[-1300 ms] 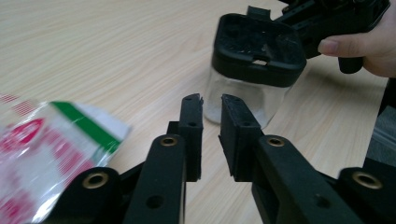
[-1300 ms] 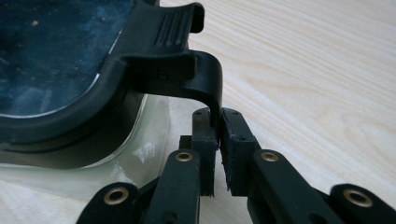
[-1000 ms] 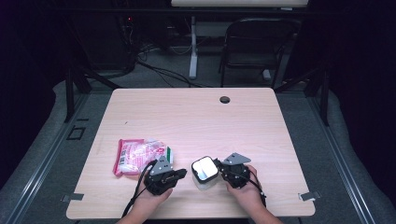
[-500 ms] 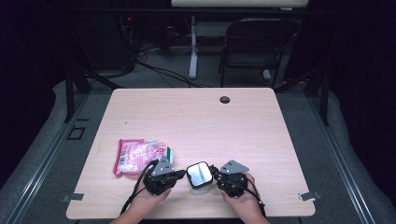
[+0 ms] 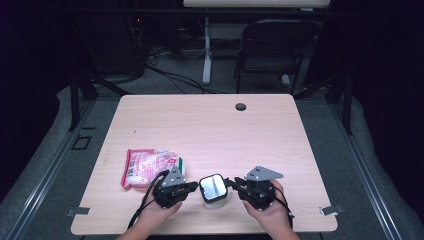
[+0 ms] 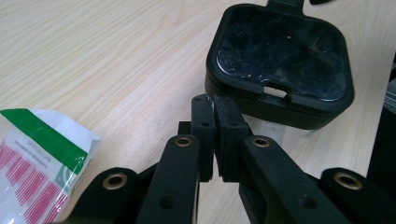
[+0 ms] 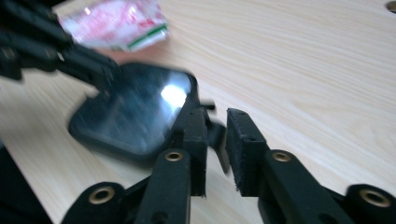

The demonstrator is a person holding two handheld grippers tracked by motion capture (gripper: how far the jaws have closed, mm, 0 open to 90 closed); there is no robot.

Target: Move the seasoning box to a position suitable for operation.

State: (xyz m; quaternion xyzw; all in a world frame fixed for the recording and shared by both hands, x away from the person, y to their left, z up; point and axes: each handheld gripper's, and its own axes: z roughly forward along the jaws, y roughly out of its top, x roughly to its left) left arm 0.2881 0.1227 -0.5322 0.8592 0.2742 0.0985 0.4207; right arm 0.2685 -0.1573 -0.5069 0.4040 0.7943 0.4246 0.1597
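Near the front edge of the table (image 5: 225, 130), the left hand-held gripper (image 6: 215, 107) hasn't budged. Its jaws are pressed together right against the black-lidded box (image 5: 213, 187). The right hand-held gripper (image 7: 217, 123) has come up a bit since a second ago. Its jaws have just been closing, with the lid's little tab between them but not clamped yet. Looks like the lid's about to get pried open. The pink snack packet (image 5: 150, 167) lies just behind, towards the left edge.

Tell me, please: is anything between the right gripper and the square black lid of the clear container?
Nothing visible does. The right gripper is already at the edge of the square black lid, a small tab of it between the jaws. The left gripper is at the opposite side.
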